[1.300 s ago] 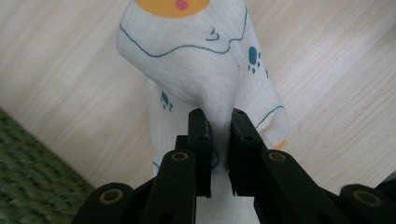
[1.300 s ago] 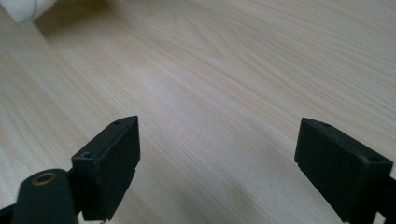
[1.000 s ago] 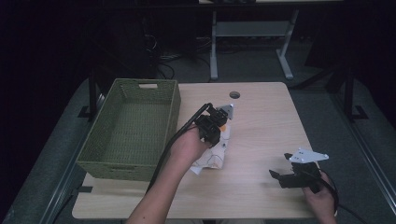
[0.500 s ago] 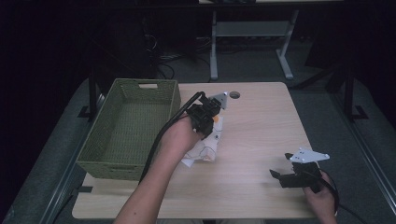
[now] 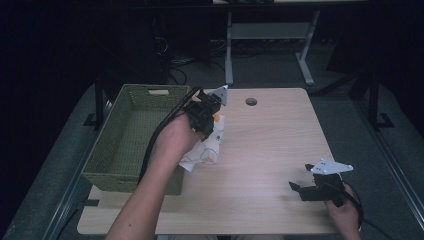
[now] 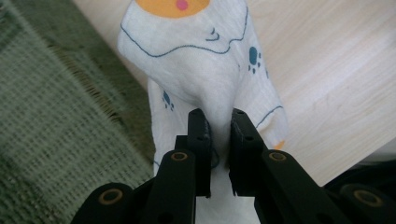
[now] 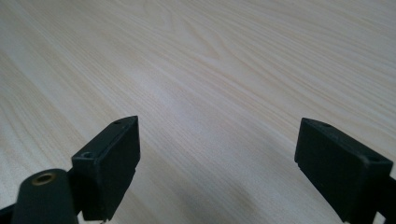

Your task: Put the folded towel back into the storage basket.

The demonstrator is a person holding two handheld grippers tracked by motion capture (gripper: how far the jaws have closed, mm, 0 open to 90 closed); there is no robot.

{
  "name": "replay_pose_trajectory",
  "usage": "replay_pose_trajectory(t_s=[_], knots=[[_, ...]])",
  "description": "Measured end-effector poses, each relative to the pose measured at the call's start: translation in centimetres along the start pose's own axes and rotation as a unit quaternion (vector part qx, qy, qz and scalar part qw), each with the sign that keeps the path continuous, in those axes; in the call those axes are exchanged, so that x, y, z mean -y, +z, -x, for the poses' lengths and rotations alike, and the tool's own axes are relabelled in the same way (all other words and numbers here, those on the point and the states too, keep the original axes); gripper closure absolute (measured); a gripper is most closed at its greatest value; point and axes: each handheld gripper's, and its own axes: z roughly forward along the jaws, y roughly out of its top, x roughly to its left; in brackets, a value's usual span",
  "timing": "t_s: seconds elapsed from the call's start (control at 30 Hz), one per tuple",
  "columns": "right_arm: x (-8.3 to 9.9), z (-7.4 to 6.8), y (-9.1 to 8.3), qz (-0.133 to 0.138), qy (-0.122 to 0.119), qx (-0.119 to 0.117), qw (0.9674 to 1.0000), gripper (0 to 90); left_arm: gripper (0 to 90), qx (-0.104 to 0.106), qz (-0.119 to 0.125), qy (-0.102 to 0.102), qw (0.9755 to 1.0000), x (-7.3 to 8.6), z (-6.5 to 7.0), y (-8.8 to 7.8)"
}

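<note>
A white sock [image 6: 201, 70] with blue paw prints and an orange patch hangs from my left gripper [image 6: 218, 122], whose jaws are shut on a fold of the fabric. In the high view that left gripper [image 5: 207, 120] is lifted above the table beside the green woven basket [image 5: 107, 155], and the sock [image 5: 209, 146] dangles below it, its lower end near the tabletop. My right gripper [image 5: 298, 188] rests low near the table's front right corner. In the right gripper view its jaws [image 7: 217, 158] stand wide open over bare wood, nothing between them.
The wooden table [image 5: 270, 150] has a round cable hole [image 5: 251, 101] near its far edge. The basket occupies the table's left side, and its inside looks bare. Beyond the table are a metal frame [image 5: 270, 45] and a dark floor.
My left gripper has risen and moved toward the far side and the basket, lifting the sock off the table so it hangs. The right gripper has stayed put.
</note>
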Motion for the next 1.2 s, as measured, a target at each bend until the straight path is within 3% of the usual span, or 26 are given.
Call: replay_pose_trajectory(t_s=[0.2, 0.43, 1.2], knots=[[-0.1, -0.1, 0.0, -0.002, -0.004, 0.001, 1.0, 13.8, 81.2, 0.012, 0.005, -0.011, 0.9999, 0.7, -1.1, -0.8], [-0.1, -0.1, 0.0, -0.003, -0.004, 0.001, 1.0, 13.8, 81.1, 0.009, 0.009, -0.024, 0.9996, 1.3, -2.3, -1.7], [0.0, 0.0, 0.1, -0.003, -0.001, 0.001, 1.0, 13.8, 80.9, 0.017, 0.012, -0.063, 0.9978, 4.4, -7.1, -2.6]])
